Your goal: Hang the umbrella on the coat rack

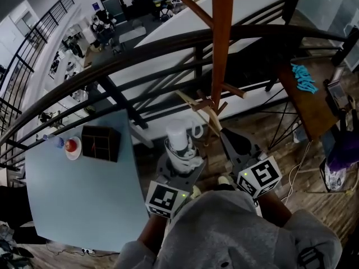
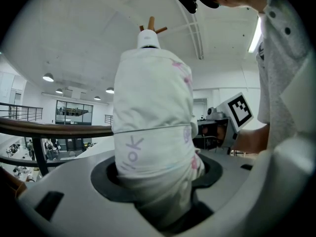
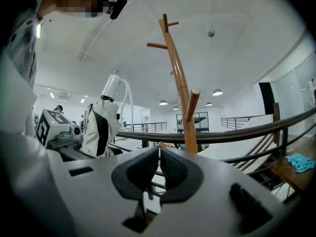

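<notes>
Umbrella (image 1: 182,144), white, folded into a fabric bundle with a curved white handle on top, stands upright in the left gripper (image 1: 180,162). The gripper's dark pads press into the lower part of the bundle from both sides, and faint pastel print shows on the cloth in the left gripper view (image 2: 153,132). From the right gripper view the umbrella (image 3: 101,122) rises to the left of the rack with its hooked handle uppermost, and open air lies between the two.

That left gripper (image 2: 160,194) points roughly level and forward. The person's forearm runs back from its marker cube (image 1: 165,199) into a grey sweatshirt sleeve.

The right gripper (image 1: 236,144) is held just beside it, pointing the same way at about the same height. Its black ribbed jaws are pressed together with nothing between them (image 3: 159,164).

Just ahead of both tools stands the coat rack (image 1: 221,38), a tall pole of orange-brown wood with short angled pegs. One lower peg juts up beside the pole in the right gripper view (image 3: 180,93). The umbrella sits near the rack's lower pegs, to their left, touching none.

Behind the rack a dark curved railing (image 1: 168,43) sweeps across. To the left is a pale blue table (image 1: 84,195) carrying a dark square box (image 1: 101,143).
</notes>
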### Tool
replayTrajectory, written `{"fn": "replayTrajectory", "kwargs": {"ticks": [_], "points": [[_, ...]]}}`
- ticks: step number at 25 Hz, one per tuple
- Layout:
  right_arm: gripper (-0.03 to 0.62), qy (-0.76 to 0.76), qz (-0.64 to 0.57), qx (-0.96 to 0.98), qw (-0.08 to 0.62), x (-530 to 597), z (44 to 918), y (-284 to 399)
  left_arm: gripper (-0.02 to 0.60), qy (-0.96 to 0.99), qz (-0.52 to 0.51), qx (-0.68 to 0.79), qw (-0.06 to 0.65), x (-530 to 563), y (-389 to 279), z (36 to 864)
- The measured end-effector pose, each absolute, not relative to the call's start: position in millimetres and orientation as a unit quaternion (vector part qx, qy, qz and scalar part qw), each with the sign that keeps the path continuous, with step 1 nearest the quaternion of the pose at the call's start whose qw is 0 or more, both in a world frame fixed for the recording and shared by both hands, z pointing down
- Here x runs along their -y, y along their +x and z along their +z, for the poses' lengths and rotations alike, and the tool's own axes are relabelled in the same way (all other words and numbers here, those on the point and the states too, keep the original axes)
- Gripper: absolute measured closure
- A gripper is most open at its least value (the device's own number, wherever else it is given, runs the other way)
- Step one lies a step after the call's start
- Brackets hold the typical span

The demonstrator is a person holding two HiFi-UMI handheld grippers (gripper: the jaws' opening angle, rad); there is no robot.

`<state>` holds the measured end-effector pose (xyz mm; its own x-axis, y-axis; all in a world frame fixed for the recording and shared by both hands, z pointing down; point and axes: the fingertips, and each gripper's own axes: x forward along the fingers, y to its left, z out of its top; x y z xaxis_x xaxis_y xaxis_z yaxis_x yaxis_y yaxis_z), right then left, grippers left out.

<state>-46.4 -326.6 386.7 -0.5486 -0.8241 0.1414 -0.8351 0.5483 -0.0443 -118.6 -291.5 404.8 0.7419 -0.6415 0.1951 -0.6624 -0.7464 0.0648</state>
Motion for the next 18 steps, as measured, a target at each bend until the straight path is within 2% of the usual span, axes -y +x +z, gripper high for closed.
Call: {"fn": "replayTrajectory", "kwargs": {"ticks": [18], "points": [[0.565,0.444,0.047,0.894,0.036,360,371,30,0.290,0.929,0.073,0.360,0.037,318,-29,376]]}}
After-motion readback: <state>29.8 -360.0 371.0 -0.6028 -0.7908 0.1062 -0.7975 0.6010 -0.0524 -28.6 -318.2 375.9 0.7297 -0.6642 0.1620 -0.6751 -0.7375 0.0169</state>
